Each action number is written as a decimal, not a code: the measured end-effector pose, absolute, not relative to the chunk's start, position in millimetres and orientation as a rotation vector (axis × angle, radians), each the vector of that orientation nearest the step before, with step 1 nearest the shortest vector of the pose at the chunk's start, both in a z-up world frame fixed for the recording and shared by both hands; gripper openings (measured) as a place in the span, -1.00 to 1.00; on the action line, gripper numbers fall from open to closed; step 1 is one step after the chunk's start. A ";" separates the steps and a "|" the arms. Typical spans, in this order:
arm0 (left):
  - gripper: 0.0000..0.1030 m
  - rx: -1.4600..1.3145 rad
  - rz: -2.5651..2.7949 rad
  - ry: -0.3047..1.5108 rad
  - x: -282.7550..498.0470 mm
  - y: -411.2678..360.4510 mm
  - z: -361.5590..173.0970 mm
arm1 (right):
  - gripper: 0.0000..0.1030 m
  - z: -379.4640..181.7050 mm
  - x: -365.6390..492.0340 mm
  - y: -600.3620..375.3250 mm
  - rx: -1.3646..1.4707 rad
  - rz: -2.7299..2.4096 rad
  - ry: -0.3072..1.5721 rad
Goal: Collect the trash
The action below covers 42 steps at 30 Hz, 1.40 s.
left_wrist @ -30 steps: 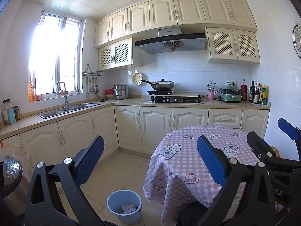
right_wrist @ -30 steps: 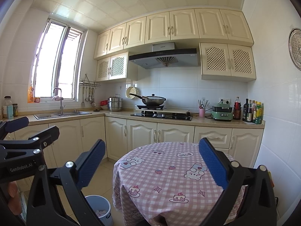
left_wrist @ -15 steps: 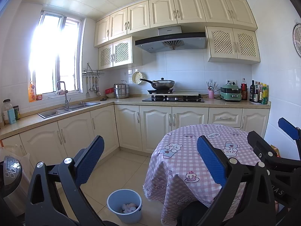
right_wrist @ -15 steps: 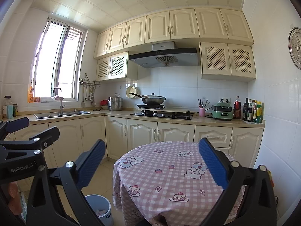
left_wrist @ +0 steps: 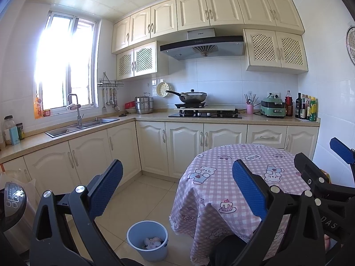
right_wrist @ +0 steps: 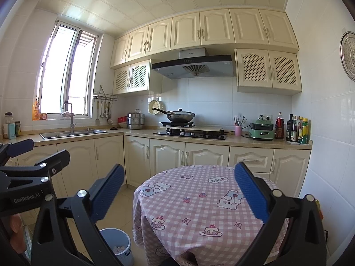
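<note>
1. The left gripper (left_wrist: 177, 190) has its jaws spread wide with nothing between them.
2. The right gripper (right_wrist: 179, 192) is likewise wide apart and bare, above the round table (right_wrist: 199, 204).
3. Crumpled trash (left_wrist: 153, 242) lies inside the blue bin (left_wrist: 147, 239), on the floor just left of the table.

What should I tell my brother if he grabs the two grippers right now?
Left gripper: open, holding nothing.
Right gripper: open, holding nothing, raised over the round table with the pink checked cloth.
The light blue plastic bin stands on the floor left of the table, with crumpled white paper trash already inside.
No trash shows on the tabletop or on the visible floor.
Left: check spots the cameras cannot see.
</note>
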State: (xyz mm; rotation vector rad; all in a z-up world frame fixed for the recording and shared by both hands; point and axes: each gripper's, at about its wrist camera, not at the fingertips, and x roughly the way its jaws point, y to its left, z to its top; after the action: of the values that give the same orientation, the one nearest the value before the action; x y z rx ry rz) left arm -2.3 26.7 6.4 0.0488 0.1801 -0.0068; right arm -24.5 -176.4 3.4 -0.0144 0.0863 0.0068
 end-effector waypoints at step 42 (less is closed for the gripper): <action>0.85 0.051 0.020 0.275 18.4 29.6 -3.4 | 0.89 -9.5 3.2 -171.9 -0.001 0.034 0.172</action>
State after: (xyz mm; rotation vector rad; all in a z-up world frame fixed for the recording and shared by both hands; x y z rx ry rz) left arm 18.4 29.6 -3.4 0.0508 0.2753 0.0198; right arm 3.2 -171.9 -9.5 -0.0008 0.1724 0.0340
